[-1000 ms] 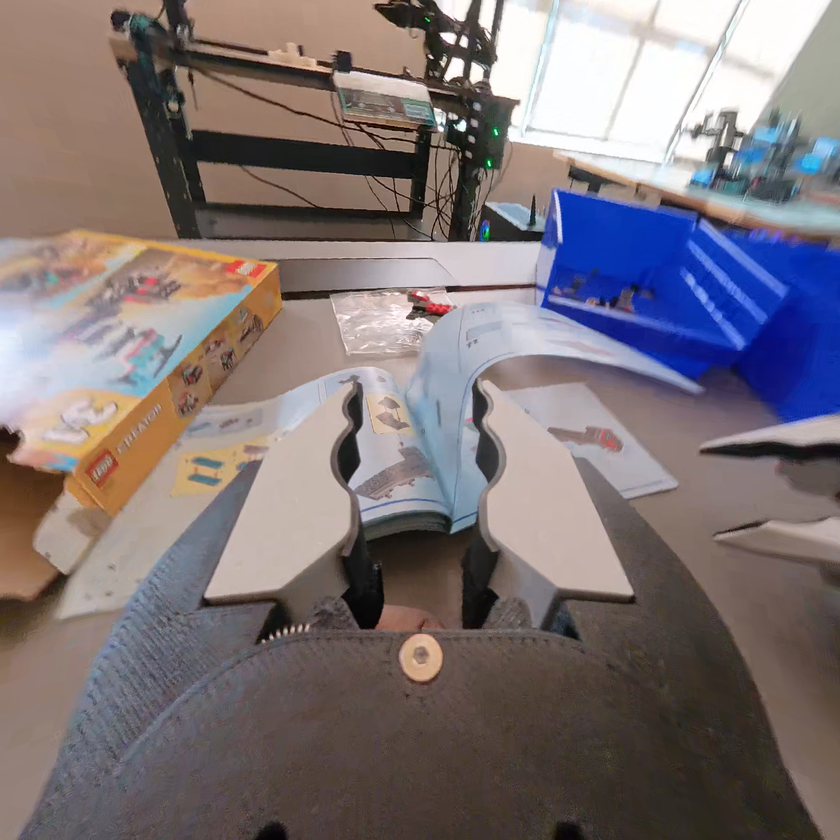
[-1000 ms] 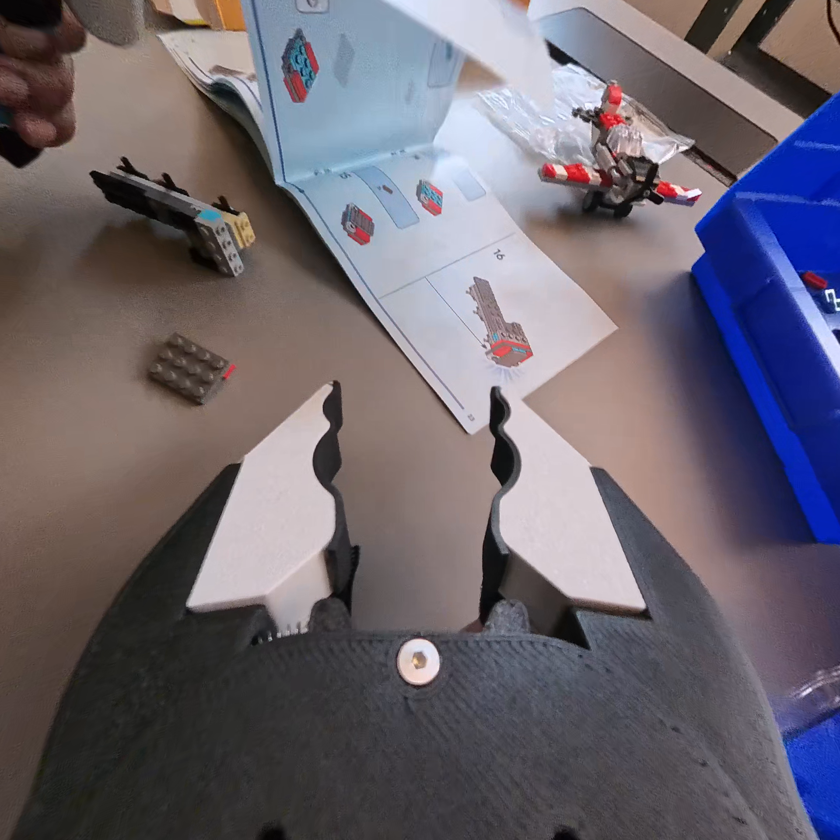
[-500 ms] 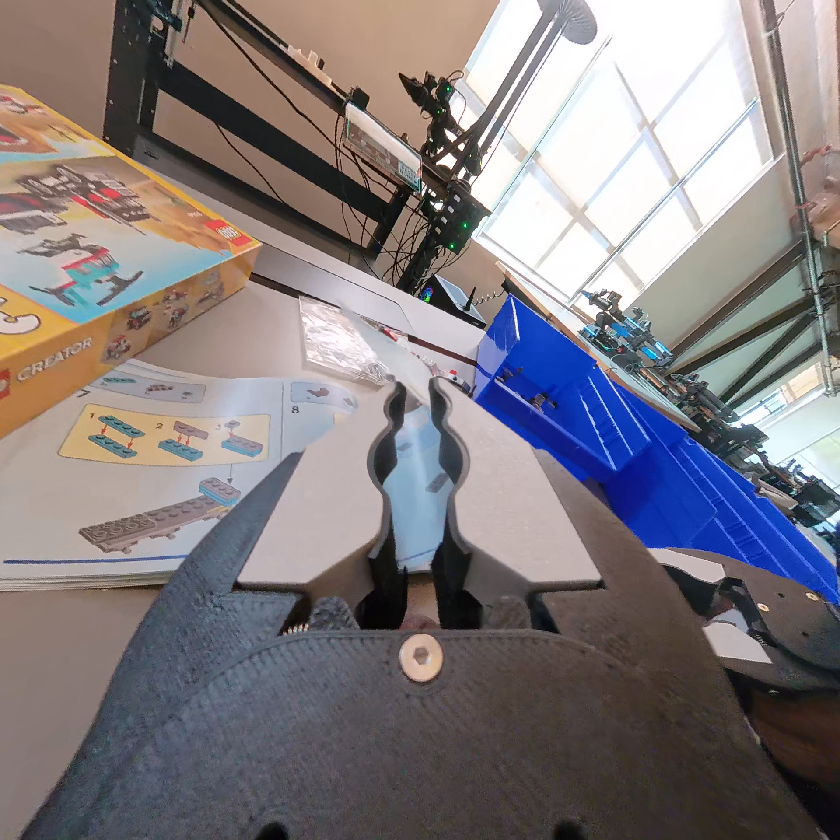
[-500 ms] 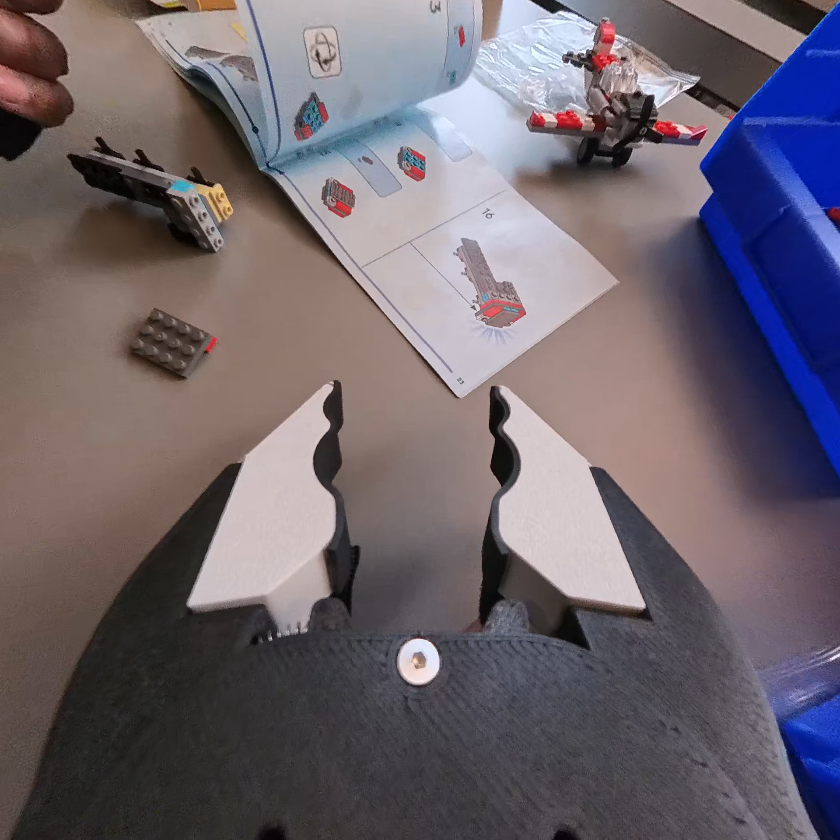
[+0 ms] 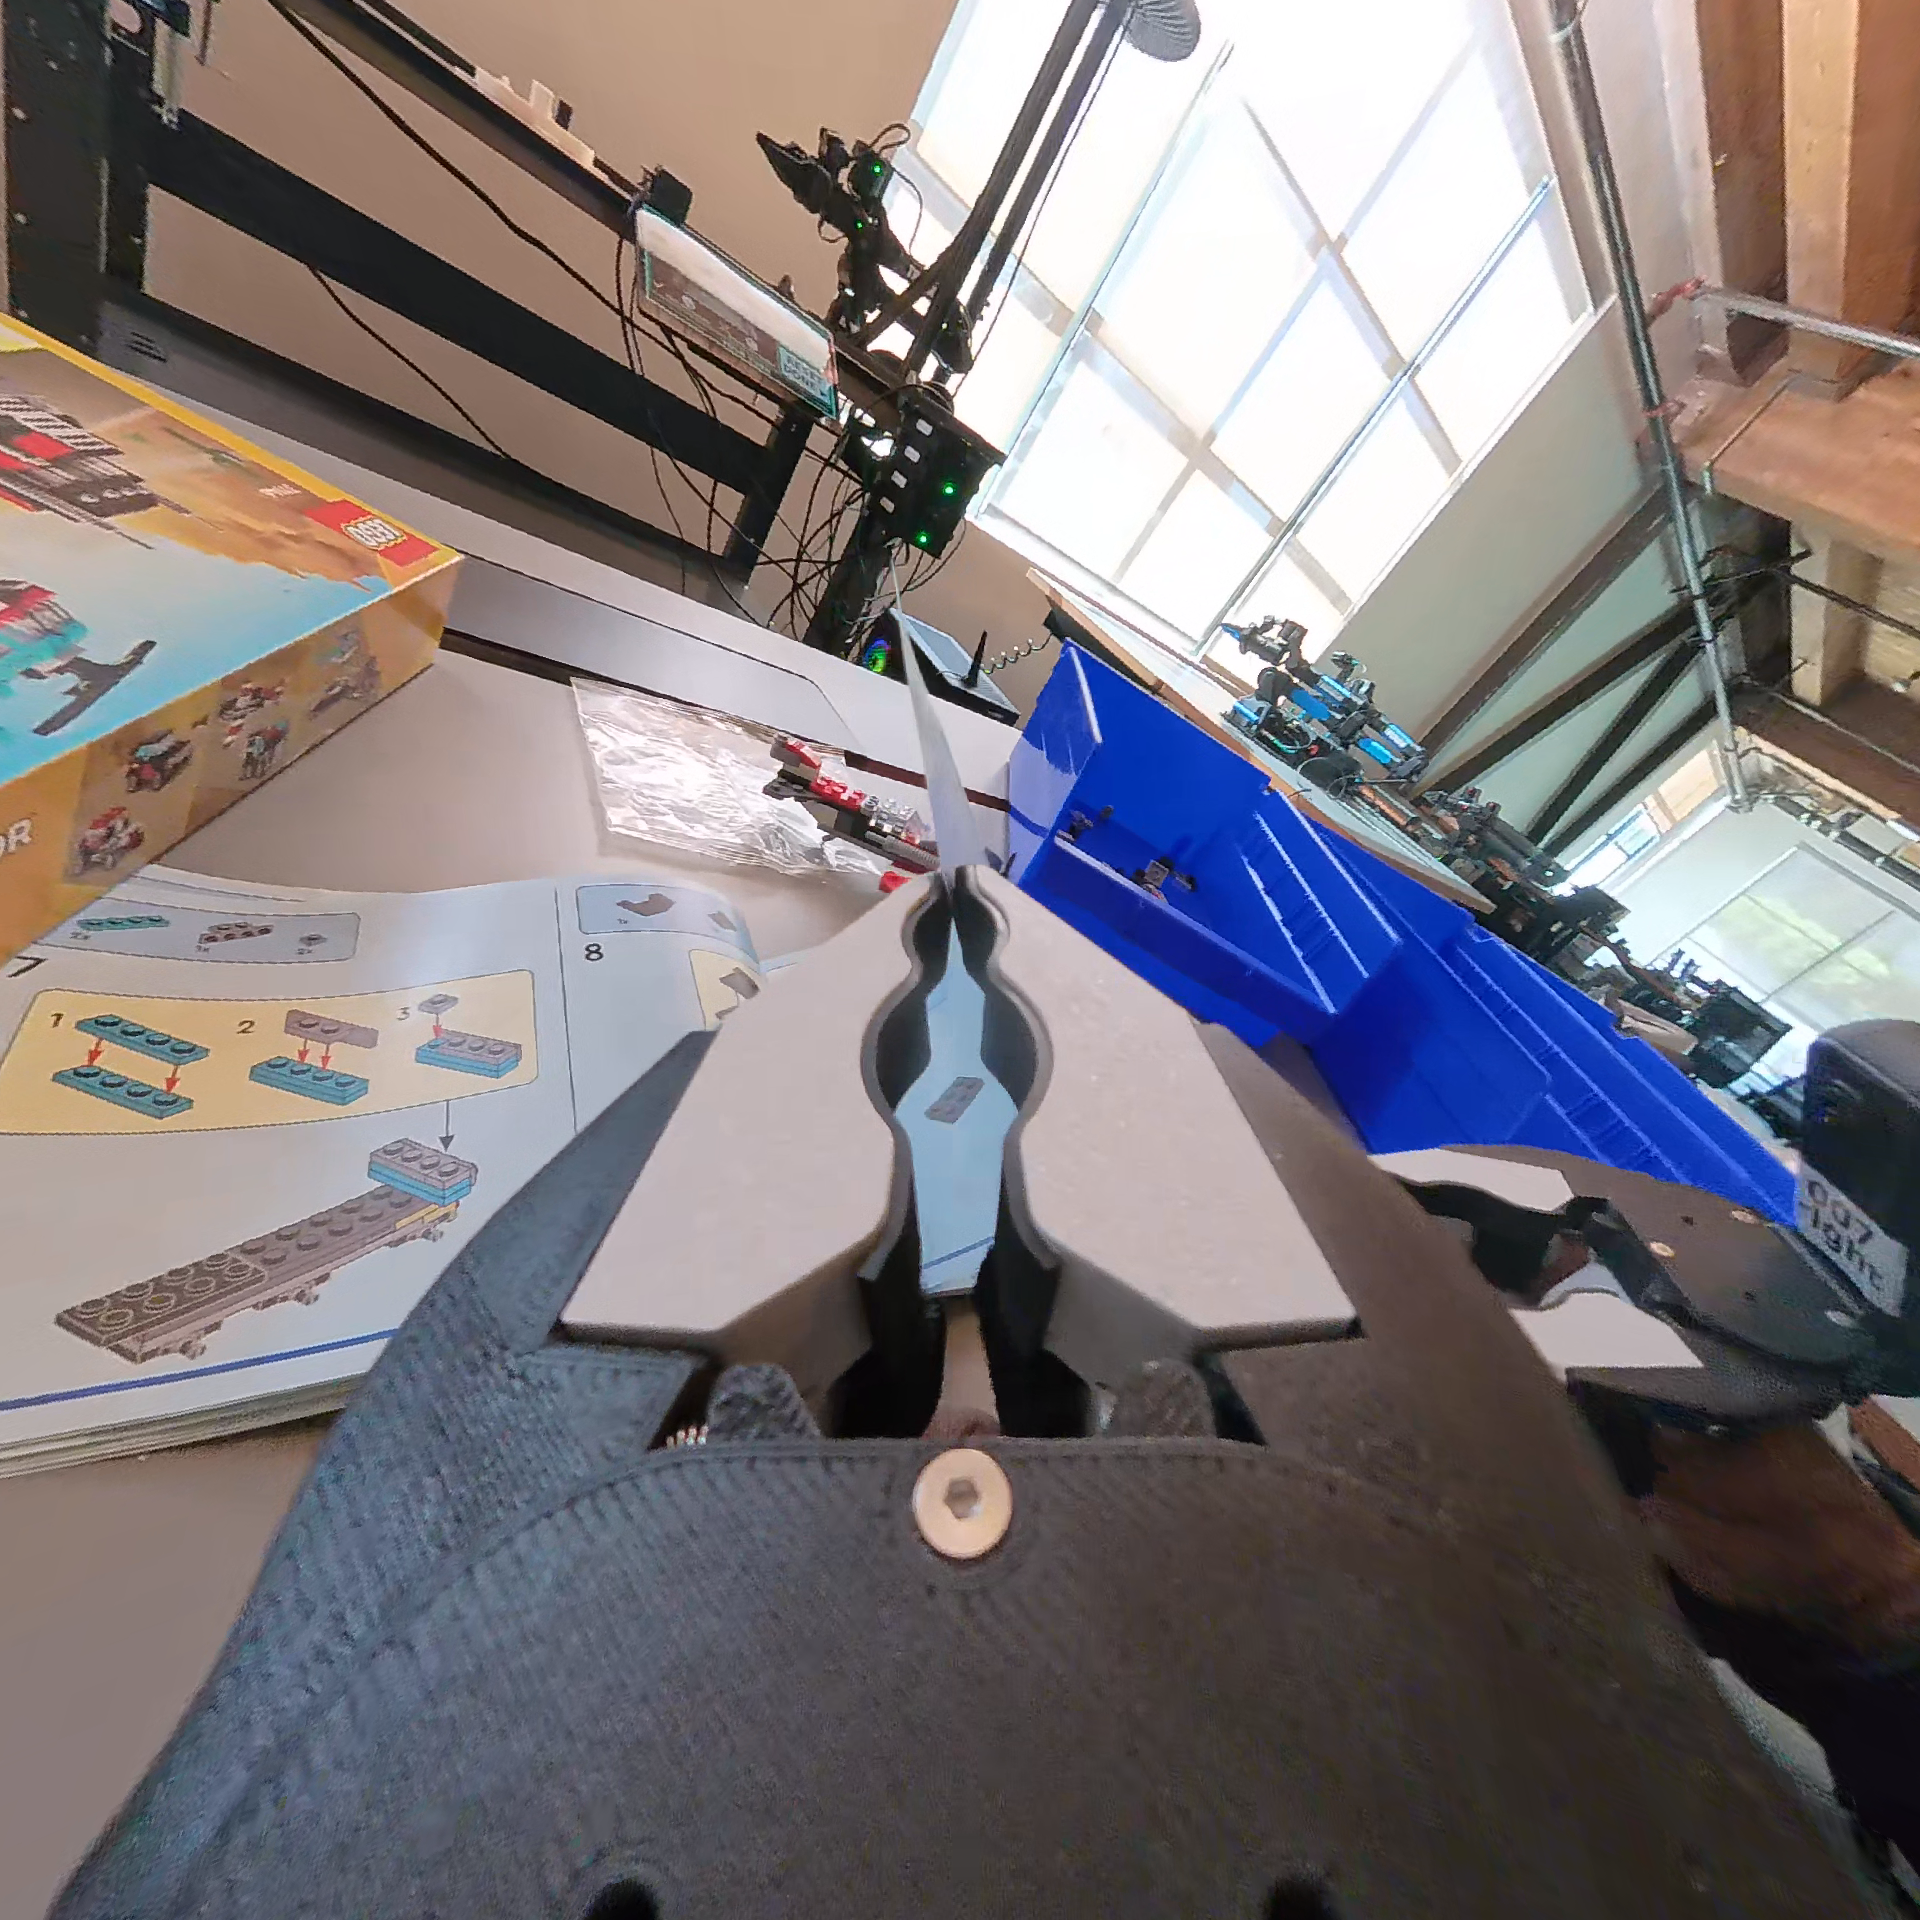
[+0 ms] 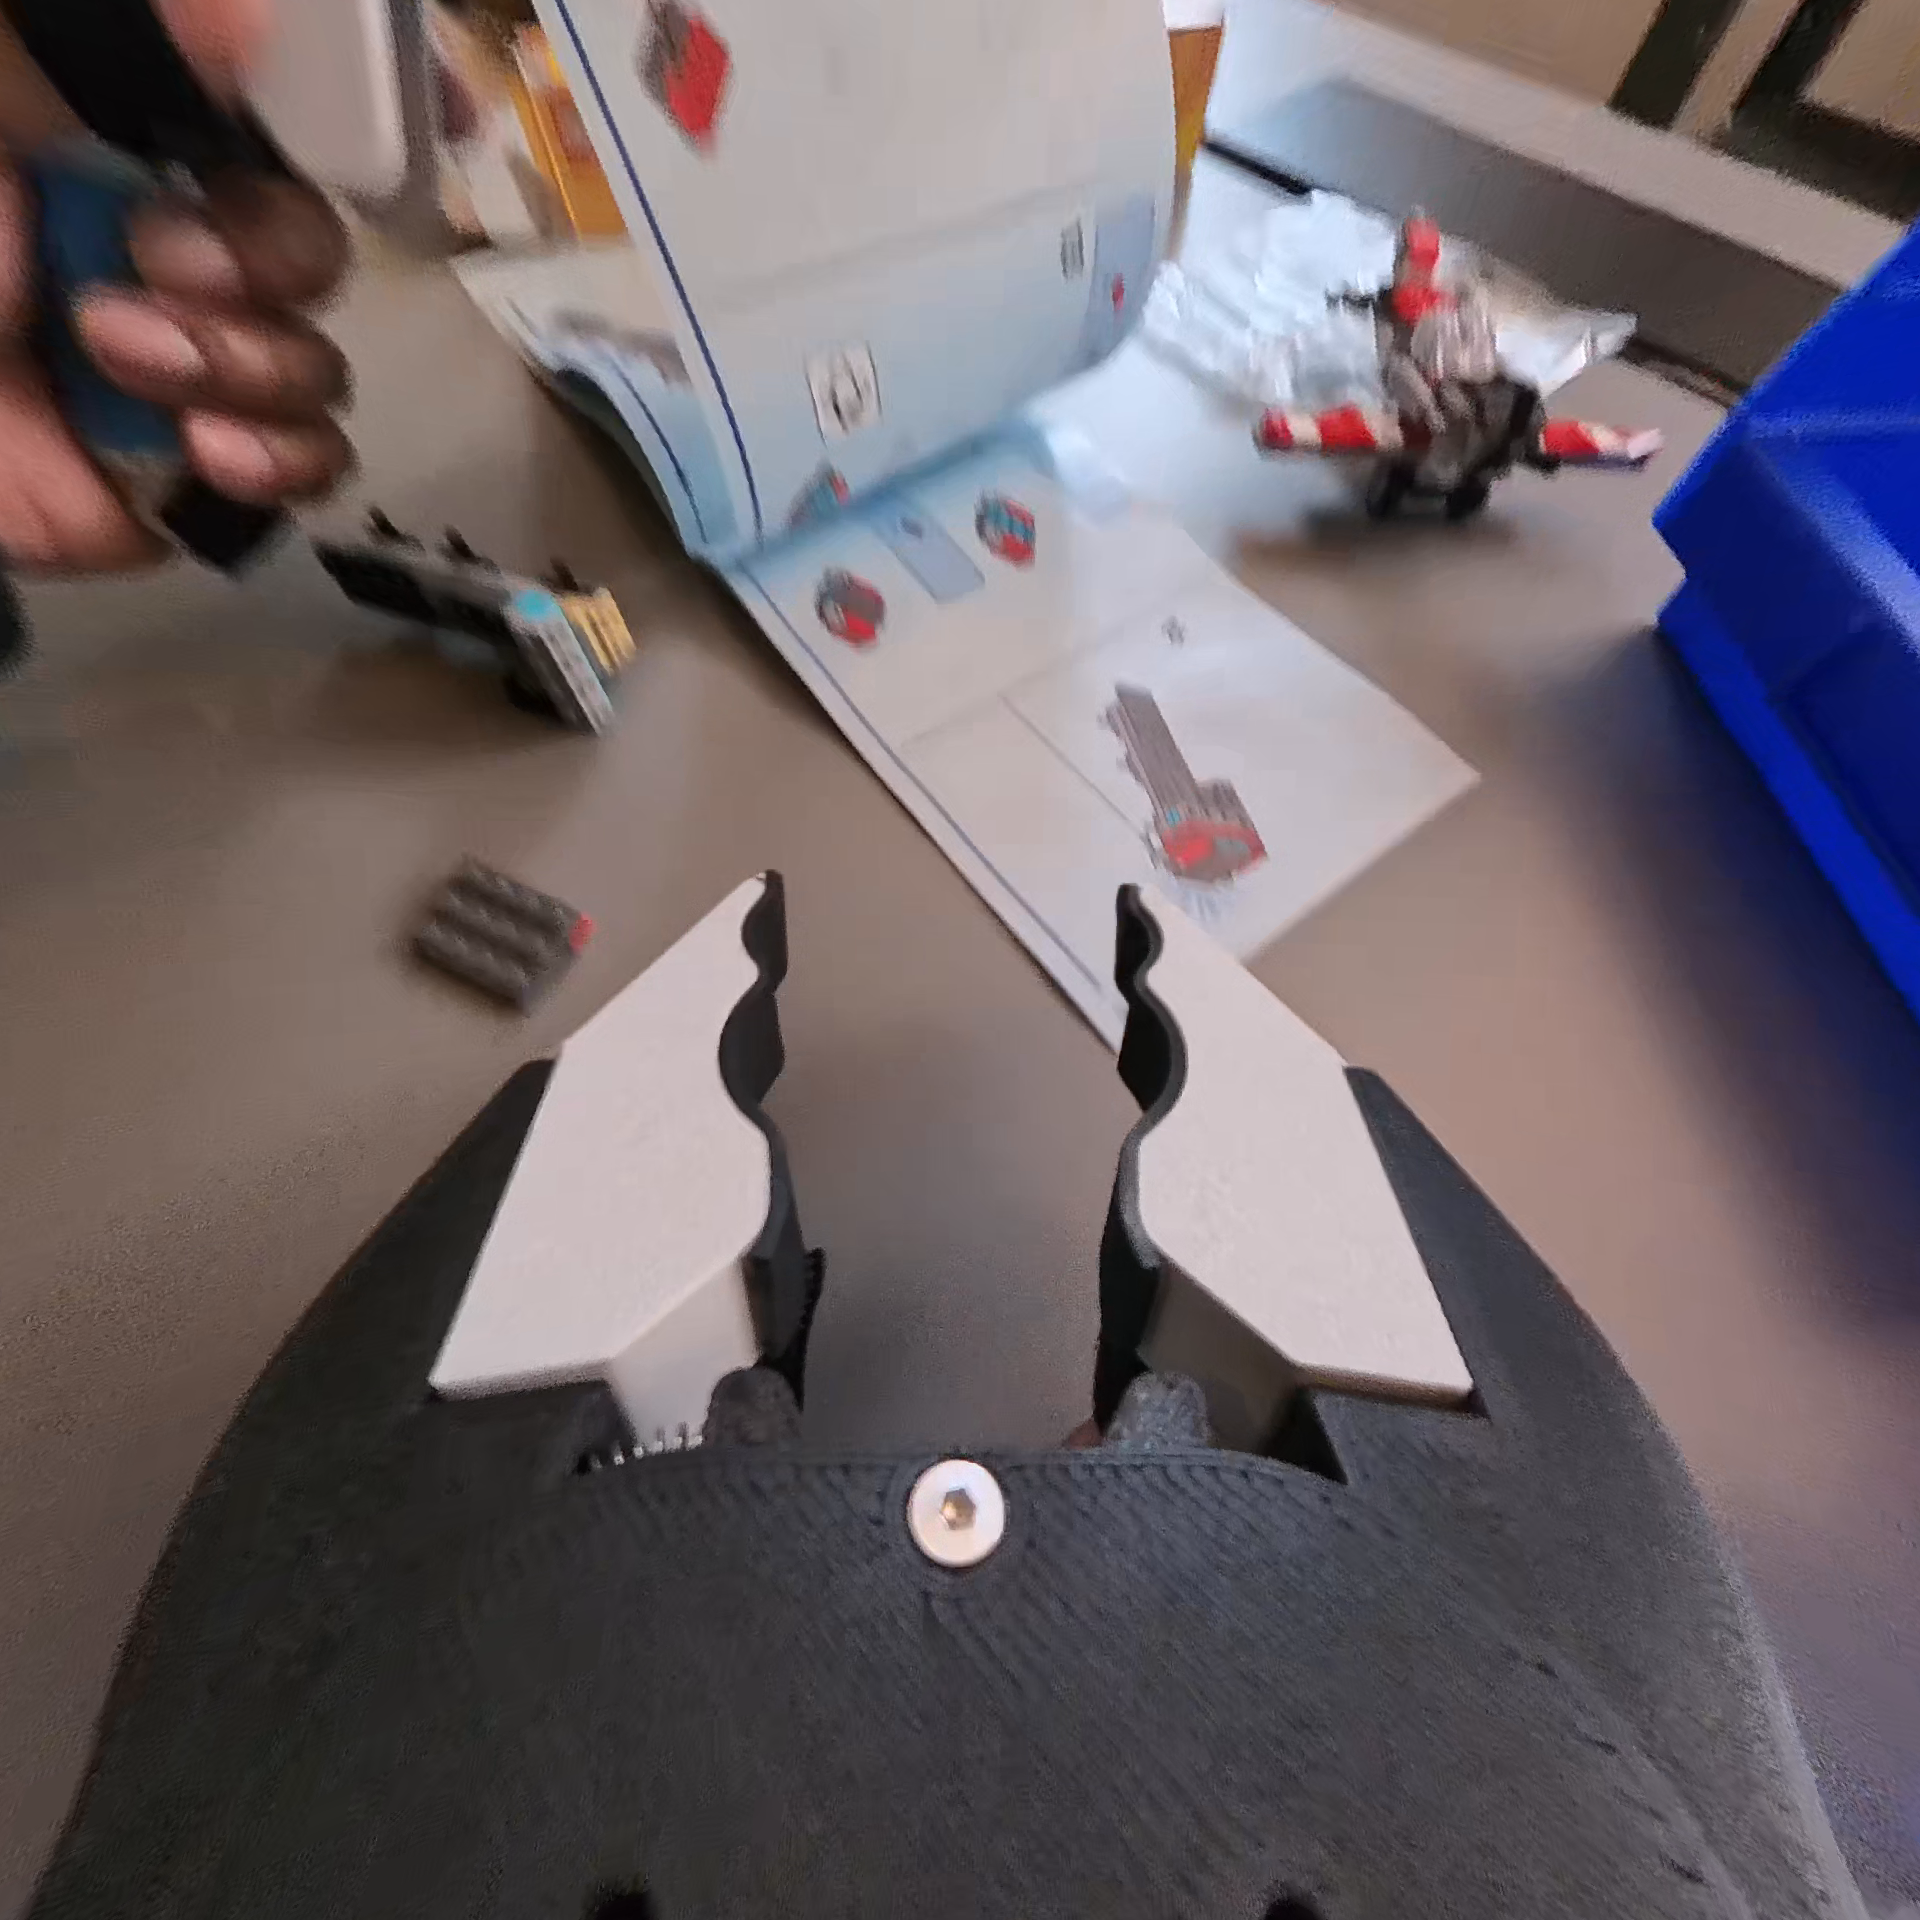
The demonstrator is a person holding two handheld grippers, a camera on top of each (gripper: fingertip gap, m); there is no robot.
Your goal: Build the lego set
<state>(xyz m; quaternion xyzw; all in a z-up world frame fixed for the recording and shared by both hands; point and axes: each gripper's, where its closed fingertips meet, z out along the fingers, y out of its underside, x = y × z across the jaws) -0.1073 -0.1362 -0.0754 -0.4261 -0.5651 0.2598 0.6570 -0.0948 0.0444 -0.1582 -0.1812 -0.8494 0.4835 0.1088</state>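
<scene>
Jaws of my left gripper (image 5: 951,894) pinched one booklet page (image 5: 951,1117); my right gripper (image 6: 948,896) hung wide, empty. I counted one grey plate (image 6: 497,930), one dark half-built strip (image 6: 488,623), one red-white plane (image 6: 1439,421) on the worktop (image 6: 260,852).

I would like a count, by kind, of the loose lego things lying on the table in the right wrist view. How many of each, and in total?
Finished small plane, red and grey: 1
Long dark half-built piece: 1
Small dark grey plate: 1
Total: 3
</scene>
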